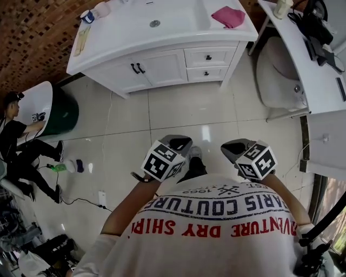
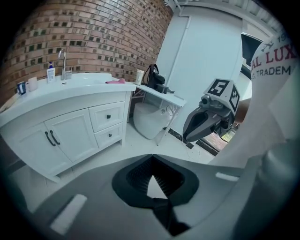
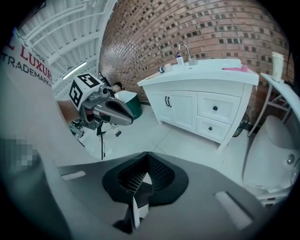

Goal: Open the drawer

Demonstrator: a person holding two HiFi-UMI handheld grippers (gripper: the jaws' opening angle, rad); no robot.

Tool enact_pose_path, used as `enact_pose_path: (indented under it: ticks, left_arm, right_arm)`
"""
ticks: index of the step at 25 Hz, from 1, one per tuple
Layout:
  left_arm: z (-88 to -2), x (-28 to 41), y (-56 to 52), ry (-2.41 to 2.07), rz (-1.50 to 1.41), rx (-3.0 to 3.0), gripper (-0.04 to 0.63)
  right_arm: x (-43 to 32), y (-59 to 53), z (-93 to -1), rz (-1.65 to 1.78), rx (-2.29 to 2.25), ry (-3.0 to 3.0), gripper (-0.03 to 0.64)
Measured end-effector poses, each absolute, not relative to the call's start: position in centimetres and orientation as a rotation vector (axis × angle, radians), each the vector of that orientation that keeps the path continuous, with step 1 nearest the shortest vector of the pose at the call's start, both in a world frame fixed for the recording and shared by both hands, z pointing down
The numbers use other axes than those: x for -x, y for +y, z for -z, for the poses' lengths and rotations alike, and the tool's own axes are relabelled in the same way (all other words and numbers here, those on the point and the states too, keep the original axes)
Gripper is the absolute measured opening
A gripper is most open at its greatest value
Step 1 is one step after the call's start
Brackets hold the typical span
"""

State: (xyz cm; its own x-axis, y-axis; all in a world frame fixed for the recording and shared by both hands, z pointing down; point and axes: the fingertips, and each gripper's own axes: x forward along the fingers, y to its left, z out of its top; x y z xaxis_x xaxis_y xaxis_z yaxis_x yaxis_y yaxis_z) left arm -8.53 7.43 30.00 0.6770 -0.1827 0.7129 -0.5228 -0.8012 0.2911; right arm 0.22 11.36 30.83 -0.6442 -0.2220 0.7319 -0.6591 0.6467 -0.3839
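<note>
A white vanity [image 1: 124,32] stands at the far side of the tiled floor. On its right are two shut drawers with dark knobs: the upper drawer [image 1: 210,56] [image 2: 108,116] [image 3: 216,107] and the lower drawer [image 1: 207,72] [image 2: 109,135] [image 3: 212,127]. Both grippers hang close to my chest, well short of the vanity. My left gripper [image 1: 180,143] [image 2: 152,157] is shut and holds nothing. To its right, level with it, my right gripper [image 1: 238,147] [image 3: 146,154] is also shut and empty. Each gripper shows in the other's view, away from the drawers.
Double doors [image 1: 137,68] with dark handles sit left of the drawers. A pink cloth [image 1: 228,16] lies on the countertop. A white toilet [image 1: 278,76] and a white table [image 1: 319,70] stand at the right. A person [image 1: 21,146] sits at the left by a green tub [image 1: 62,113].
</note>
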Motion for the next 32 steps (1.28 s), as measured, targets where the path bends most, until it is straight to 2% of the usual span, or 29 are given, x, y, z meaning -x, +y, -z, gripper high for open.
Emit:
enact_pose_path:
  ticks: [8,22,27,32]
  left_arm:
    - [-30.7,10.3,-1.9,-0.498,-0.956,-2.411,-0.008]
    - [-32.8,7.9,-6.8,-0.524,-0.928,-2.353,-0.008]
    - [-36.3,7.2,-7.8,-0.532,-0.928,-2.333,-0.008]
    - [-42.6,6.3,-10.0,-0.584,-0.917,-2.341,-0.008]
  right_arm:
    - [0.9,2.9,-31.3,-0.919,-0.769,-2.166,0.006]
    - [-1.9,-3.5,-35.3,-0.943,-0.709,-2.139,0.006]
    - [-2.8,-7.1,-38.6,-0.904,-0.737,-2.160,0.006]
    - [-4.1,-11.5,-45.7,-0.863,-0.801,-2.186,0.011]
